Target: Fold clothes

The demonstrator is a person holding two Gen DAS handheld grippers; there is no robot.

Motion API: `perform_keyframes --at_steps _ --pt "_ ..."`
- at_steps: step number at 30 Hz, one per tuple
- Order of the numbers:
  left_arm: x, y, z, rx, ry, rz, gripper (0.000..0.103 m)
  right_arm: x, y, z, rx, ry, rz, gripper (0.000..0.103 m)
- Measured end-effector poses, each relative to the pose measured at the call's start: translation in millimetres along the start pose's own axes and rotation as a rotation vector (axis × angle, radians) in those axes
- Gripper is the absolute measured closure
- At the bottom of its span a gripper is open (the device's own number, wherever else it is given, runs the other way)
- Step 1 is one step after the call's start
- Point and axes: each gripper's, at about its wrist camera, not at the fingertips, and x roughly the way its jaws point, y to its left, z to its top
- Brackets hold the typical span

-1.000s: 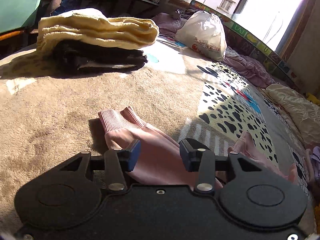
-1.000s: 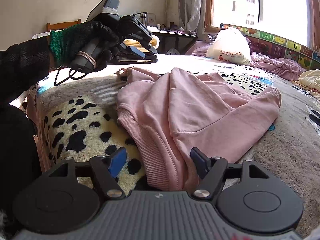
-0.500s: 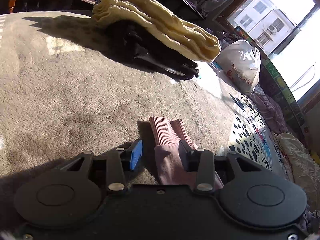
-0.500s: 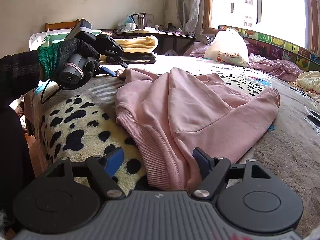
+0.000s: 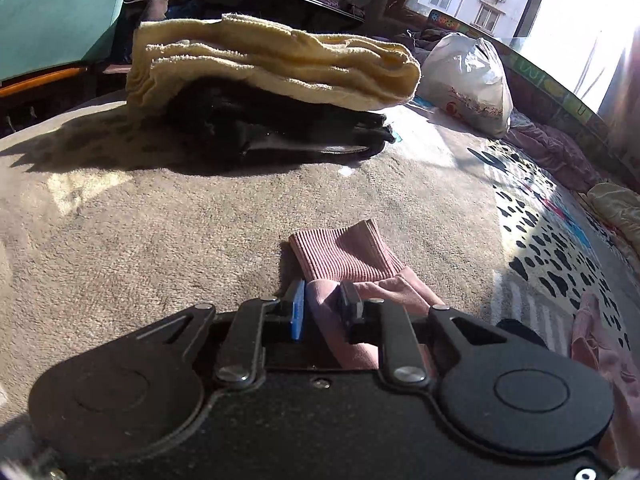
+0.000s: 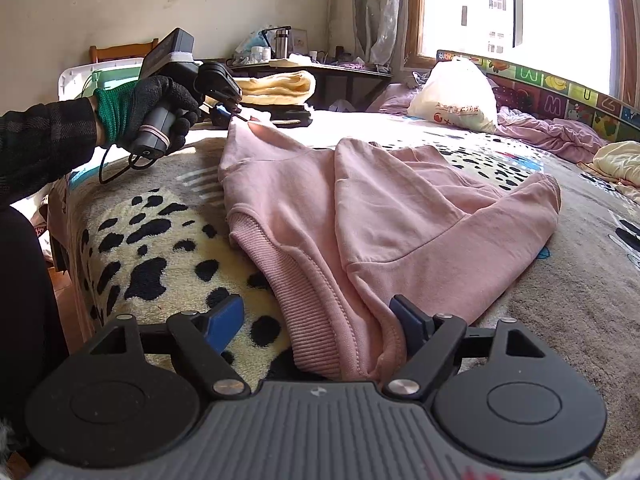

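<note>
1. Left wrist view: the left claw [image 5: 322, 306] is seen closing on the pink sleeve [image 5: 352, 280], just behind its ribbed cuff [image 5: 344, 254]. Fabric is gathered between the blue pad and the black finger, and both appear to touch it.
2. The cuff is seen pointing away from the claw, toward the stack of folded clothes [image 5: 272, 80] at the far side of the bed [image 5: 140, 240]. The sleeve's long axis runs roughly along the claw's pointing line.
3. Right wrist view: the pink sweatshirt [image 6: 380, 216] is spread on the bed, with its ribbed hem [image 6: 288, 272] nearest the camera. Its long axis runs from near right to far left, up to the raised sleeve held in the left claw [image 6: 236, 114].
4. The right claw [image 6: 318, 322] is recorded as wide and opening. The hem corner lies between the fingers; the right pad touches the fabric, the left pad stands clear over the spotted blanket [image 6: 160, 248]. No grip is seen.
5. The left claw is carried by a gloved hand [image 6: 156, 104].
6. A white plastic bag [image 6: 456, 96] is noted beyond the sweatshirt, near the window.
</note>
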Motion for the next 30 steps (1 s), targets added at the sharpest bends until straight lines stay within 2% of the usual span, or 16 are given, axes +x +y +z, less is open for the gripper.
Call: perform_keyframes --at_steps 2,4,8,9,12,13,14,16,18,20,22,23,25,26,27,30 --pt "-12.1 2.9 4.9 -0.041 -0.021 0.024 0.062 0.2 0.0 0.1 -0.001 0.0 -0.002 0.022" --pt "-27.5 4.8 8.9 -0.068 -0.064 0.045 0.059 0.5 -0.1 0.1 -0.002 0.001 -0.003 0.022" --pt "-49.4 -2.1 3.9 -0.059 -0.097 -0.038 0.06 0.7 -0.8 -0.2 -0.002 0.0 -0.006 0.022" --pt "-53.5 -6.5 0.9 -0.04 -0.092 -0.089 0.06 0.8 -0.8 -0.3 -0.003 -0.001 -0.007 0.022" --pt "-38.2 -25.6 -10.2 -0.007 0.058 -0.308 0.059 0.6 -0.5 -0.1 -0.004 -0.001 -0.011 0.022" --pt "-26.3 -33.4 -17.8 0.043 0.13 -0.282 0.053 0.5 -0.5 -0.1 -0.003 -0.001 -0.012 0.022" --pt "-13.8 -41.3 -25.8 0.097 0.205 -0.245 0.062 0.3 -0.4 -0.2 -0.003 -0.001 -0.012 0.022" --pt "-22.4 -55.2 -25.6 0.206 0.159 -0.154 0.071 0.1 -0.4 -0.4 -0.003 -0.002 -0.013 0.022" --pt "-40.3 -56.6 -16.3 0.167 0.06 -0.201 0.063 -0.2 -0.7 -0.6 -0.002 -0.003 -0.012 0.022" --pt "-43.5 -52.4 -13.2 0.109 0.042 -0.224 0.059 -0.1 -0.9 -0.4 -0.001 -0.002 -0.012 0.022" --pt "-25.0 -38.6 -19.4 0.039 0.086 -0.166 0.05 0.1 -1.4 -0.2 0.0 -0.002 -0.011 0.022" --pt "-12.9 -29.7 -23.9 0.005 0.11 -0.133 0.054 0.0 -1.7 -0.1 0.002 -0.002 -0.01 0.022" --pt "-21.8 -31.0 -16.8 -0.012 0.055 -0.113 0.056 -0.9 -2.2 0.5 0.007 -0.003 -0.007 0.022" --pt "-30.0 -35.1 -10.7 -0.018 0.022 -0.104 0.048 -2.2 -3.0 1.3 0.012 -0.006 -0.004 0.023" --pt "-37.5 -40.0 -6.4 -0.02 -0.019 -0.122 0.047 -3.7 -4.0 2.4 0.02 -0.012 -0.001 0.023" --pt "-43.1 -61.7 -2.7 -0.033 0.002 -0.221 0.046 -11.8 -11.6 10.3 0.068 -0.058 0.019 0.023"
